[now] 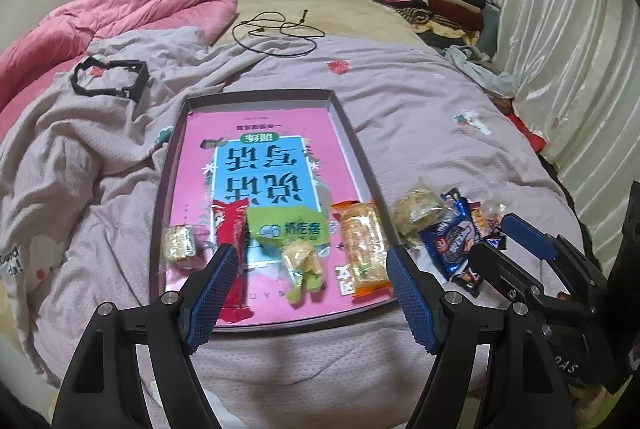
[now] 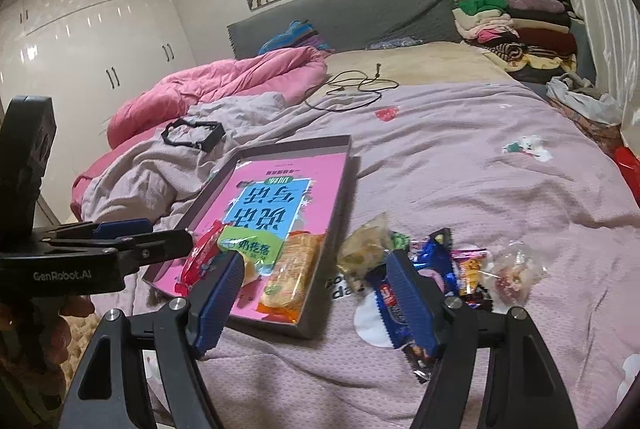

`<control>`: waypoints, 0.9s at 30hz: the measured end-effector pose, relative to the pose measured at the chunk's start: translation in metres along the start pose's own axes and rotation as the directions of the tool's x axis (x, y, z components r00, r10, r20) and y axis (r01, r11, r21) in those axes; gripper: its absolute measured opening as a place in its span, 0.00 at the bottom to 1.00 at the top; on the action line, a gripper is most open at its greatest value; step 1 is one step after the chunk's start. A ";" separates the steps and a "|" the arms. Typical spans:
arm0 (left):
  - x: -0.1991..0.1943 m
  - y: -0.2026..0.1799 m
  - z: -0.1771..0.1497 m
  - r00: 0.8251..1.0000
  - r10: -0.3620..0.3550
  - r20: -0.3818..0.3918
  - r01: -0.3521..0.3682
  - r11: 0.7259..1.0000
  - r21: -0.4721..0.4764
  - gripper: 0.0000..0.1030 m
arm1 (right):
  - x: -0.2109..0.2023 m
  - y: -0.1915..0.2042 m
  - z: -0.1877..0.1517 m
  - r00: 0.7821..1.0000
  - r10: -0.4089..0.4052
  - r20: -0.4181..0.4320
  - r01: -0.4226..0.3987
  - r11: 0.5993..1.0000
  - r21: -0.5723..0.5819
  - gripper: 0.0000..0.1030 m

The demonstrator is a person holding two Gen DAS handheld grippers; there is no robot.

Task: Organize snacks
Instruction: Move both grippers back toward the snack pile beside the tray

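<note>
4 snacks in tray (image 1: 348, 133): gold (image 1: 179, 243), red (image 1: 232, 229), green (image 1: 290, 229), orange (image 1: 362, 243); blue pack (image 2: 394, 303) + others loose beside it

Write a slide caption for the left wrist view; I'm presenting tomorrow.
Open left gripper above a snack-filled box lid on a bed.

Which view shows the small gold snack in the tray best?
The left wrist view: the small gold snack lies fully visible at the tray's near-left corner. In the right wrist view the left gripper hides it.
</note>
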State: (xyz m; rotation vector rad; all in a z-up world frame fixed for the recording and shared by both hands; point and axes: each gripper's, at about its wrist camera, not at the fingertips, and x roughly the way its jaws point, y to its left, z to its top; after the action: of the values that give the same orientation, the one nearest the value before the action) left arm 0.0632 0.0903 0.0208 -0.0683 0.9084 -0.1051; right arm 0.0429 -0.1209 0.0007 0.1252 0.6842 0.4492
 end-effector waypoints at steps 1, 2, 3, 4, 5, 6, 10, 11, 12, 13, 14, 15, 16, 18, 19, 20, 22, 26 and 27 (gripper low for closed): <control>0.000 -0.003 0.001 1.000 -0.001 0.002 0.001 1.000 0.008 0.75 | -0.001 -0.002 0.001 1.000 -0.008 0.002 0.008 1.000 0.001 0.71; -0.001 -0.004 0.001 1.000 -0.003 0.002 0.003 1.000 0.011 0.75 | -0.001 -0.004 0.001 1.000 -0.012 0.005 0.012 1.000 0.003 0.71; -0.001 -0.006 0.002 1.000 -0.006 0.003 0.006 1.000 0.015 0.75 | -0.002 -0.007 0.001 1.000 -0.019 0.006 0.018 1.000 0.011 0.71; -0.002 -0.008 0.003 1.000 -0.010 0.005 0.009 1.000 0.019 0.75 | -0.003 -0.009 0.001 1.000 -0.020 0.006 0.020 1.000 0.016 0.71; -0.002 -0.010 0.003 1.000 -0.013 0.007 0.012 1.000 0.021 0.75 | -0.004 -0.011 0.001 1.000 -0.020 0.007 0.020 1.000 0.021 0.71; -0.003 -0.012 0.004 1.000 -0.015 0.009 0.015 1.000 0.026 0.75 | -0.005 -0.014 0.001 1.000 -0.024 0.009 0.024 0.999 0.025 0.71; -0.005 -0.018 0.005 1.000 -0.020 0.014 0.019 0.999 0.041 0.75 | -0.009 -0.021 0.001 0.999 -0.032 0.016 0.031 0.999 0.035 0.71; -0.006 -0.020 0.005 1.000 -0.023 0.016 0.022 0.999 0.044 0.75 | -0.011 -0.023 0.002 0.999 -0.036 0.021 0.035 0.999 0.040 0.71; -0.006 -0.022 0.005 1.000 -0.025 0.017 0.024 0.999 0.047 0.75 | -0.013 -0.025 0.002 0.999 -0.040 0.027 0.039 0.998 0.045 0.71; -0.006 -0.024 0.004 1.000 -0.025 0.016 0.025 0.998 0.053 0.75 | -0.014 -0.027 0.002 0.999 -0.040 0.031 0.039 0.998 0.048 0.72; -0.006 -0.025 0.004 1.000 -0.027 0.015 0.026 0.998 0.057 0.75 | -0.016 -0.029 0.002 0.998 -0.044 0.033 0.043 0.998 0.051 0.73; -0.006 -0.027 0.004 1.000 -0.027 0.013 0.026 0.998 0.063 0.75 | -0.017 -0.031 0.001 0.998 -0.048 0.036 0.046 0.997 0.054 0.74; -0.006 -0.029 0.003 1.000 -0.027 0.012 0.026 0.997 0.068 0.75 | -0.018 -0.033 0.001 0.998 -0.049 0.039 0.047 0.997 0.058 0.74; -0.007 -0.033 0.003 0.999 -0.030 0.013 0.029 0.997 0.077 0.75 | -0.019 -0.036 0.001 0.998 -0.054 0.040 0.051 0.996 0.067 0.74; -0.007 -0.035 0.003 0.999 -0.031 0.013 0.030 0.996 0.083 0.75 | -0.019 -0.037 0.001 0.998 -0.053 0.039 0.050 0.996 0.071 0.74; -0.007 -0.036 0.003 0.999 -0.033 0.013 0.031 0.996 0.087 0.75 | -0.020 -0.039 0.000 0.998 -0.055 0.039 0.052 0.996 0.073 0.74; -0.007 -0.039 0.003 0.999 -0.035 0.013 0.034 0.995 0.095 0.75 | -0.021 -0.041 0.000 0.998 -0.057 0.039 0.054 0.996 0.076 0.74; -0.007 -0.045 0.003 0.999 -0.042 0.013 0.040 0.993 0.110 0.75 | -0.024 -0.045 -0.002 0.997 -0.065 0.040 0.062 0.995 0.078 0.75; -0.006 -0.048 0.003 0.999 -0.045 0.012 0.043 0.992 0.115 0.75 | -0.024 -0.046 -0.002 0.997 -0.067 0.039 0.063 0.995 0.078 0.75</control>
State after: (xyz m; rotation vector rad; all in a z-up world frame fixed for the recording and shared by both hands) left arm 0.0596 0.0437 0.0323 0.0181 0.8847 -0.1978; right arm 0.0416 -0.1726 0.0013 0.1839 0.6625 0.3569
